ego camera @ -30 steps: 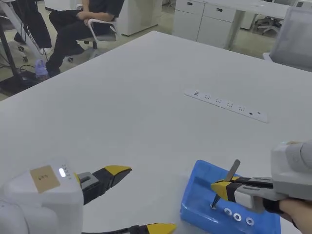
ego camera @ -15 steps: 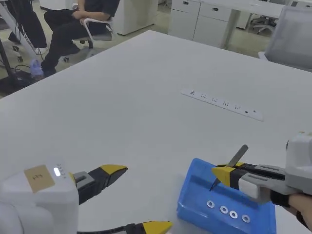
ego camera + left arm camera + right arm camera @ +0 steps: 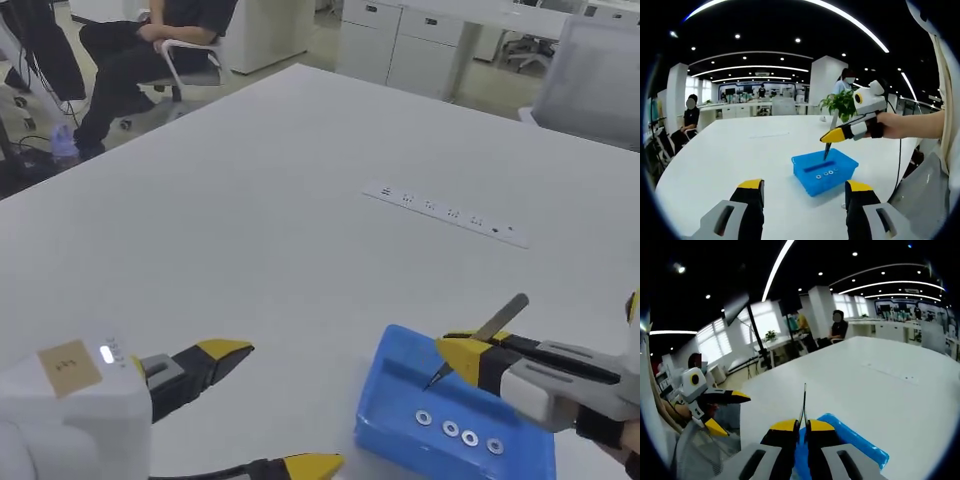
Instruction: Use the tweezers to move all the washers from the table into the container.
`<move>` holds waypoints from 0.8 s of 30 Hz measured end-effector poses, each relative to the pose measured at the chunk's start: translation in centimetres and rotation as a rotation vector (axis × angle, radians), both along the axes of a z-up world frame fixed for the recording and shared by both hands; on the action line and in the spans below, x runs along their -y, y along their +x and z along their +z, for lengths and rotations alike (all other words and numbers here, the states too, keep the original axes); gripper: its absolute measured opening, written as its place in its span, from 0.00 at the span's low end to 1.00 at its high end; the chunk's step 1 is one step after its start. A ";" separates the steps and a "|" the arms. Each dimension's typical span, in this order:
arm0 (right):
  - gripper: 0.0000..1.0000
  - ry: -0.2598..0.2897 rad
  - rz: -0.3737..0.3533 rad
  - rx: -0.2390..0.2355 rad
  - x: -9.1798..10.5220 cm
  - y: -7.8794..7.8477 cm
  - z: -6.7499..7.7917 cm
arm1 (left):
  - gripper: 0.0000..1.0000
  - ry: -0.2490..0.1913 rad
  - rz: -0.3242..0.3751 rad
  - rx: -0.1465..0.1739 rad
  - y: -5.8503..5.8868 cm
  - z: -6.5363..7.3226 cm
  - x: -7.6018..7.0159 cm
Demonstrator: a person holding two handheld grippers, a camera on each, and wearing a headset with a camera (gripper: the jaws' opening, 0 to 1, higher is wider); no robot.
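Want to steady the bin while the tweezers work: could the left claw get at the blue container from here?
Probably yes. The left claw is open, with bare table between it and the near wall of the blue container; the right claw, holding the tweezers, is over its far side.

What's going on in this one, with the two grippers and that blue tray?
This is washer sorting with two hand-held grippers at a white table. The right gripper is shut on a pair of tweezers, whose tip hangs just above the blue container. Four washers lie in a row on the container's floor. The left gripper is open and holds nothing, hovering over the table beside the container.
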State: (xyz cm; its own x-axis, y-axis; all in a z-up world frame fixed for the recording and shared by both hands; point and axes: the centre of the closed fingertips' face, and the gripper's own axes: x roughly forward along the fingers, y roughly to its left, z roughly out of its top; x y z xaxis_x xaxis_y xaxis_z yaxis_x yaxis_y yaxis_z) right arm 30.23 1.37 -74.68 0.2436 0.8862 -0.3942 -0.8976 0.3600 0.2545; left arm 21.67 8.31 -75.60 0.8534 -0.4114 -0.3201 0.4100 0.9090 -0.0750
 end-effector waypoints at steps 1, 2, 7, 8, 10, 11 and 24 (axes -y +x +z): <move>0.04 0.004 0.006 -0.003 0.0 -0.3 0.0 | 0.65 0.001 0.000 -0.002 0.0 0.0 0.0; 0.04 0.005 0.010 -0.006 0.0 -0.6 0.0 | 0.65 0.001 0.000 -0.001 0.0 0.0 0.0; 0.04 0.032 0.022 -0.044 -0.1 -2.0 -0.3 | 0.65 0.004 -0.001 -0.002 0.0 -0.1 0.0; 0.04 0.040 0.020 -0.054 -0.1 -2.4 -0.4 | 0.65 0.002 -0.001 -0.002 0.0 -0.1 0.0; 0.04 0.062 0.013 -0.087 -0.3 -3.2 -0.6 | 0.65 0.001 0.002 -0.003 0.0 -0.1 -0.1; 0.04 0.062 0.014 -0.094 -0.4 -3.6 -0.8 | 0.65 0.001 0.003 -0.002 0.0 0.0 -0.1; 0.04 -0.073 0.030 -0.156 0.9 -6.8 -6.6 | 0.65 0.000 -0.005 -0.007 0.0 -0.1 0.0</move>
State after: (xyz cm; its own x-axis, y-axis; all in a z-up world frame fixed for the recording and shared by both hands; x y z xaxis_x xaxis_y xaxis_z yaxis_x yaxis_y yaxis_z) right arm 23.42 0.44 -81.30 0.1486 0.8597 -0.4887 -0.8597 0.3565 0.3658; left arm 21.69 8.33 -75.75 0.8491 -0.4156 -0.3261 0.4140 0.9069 -0.0777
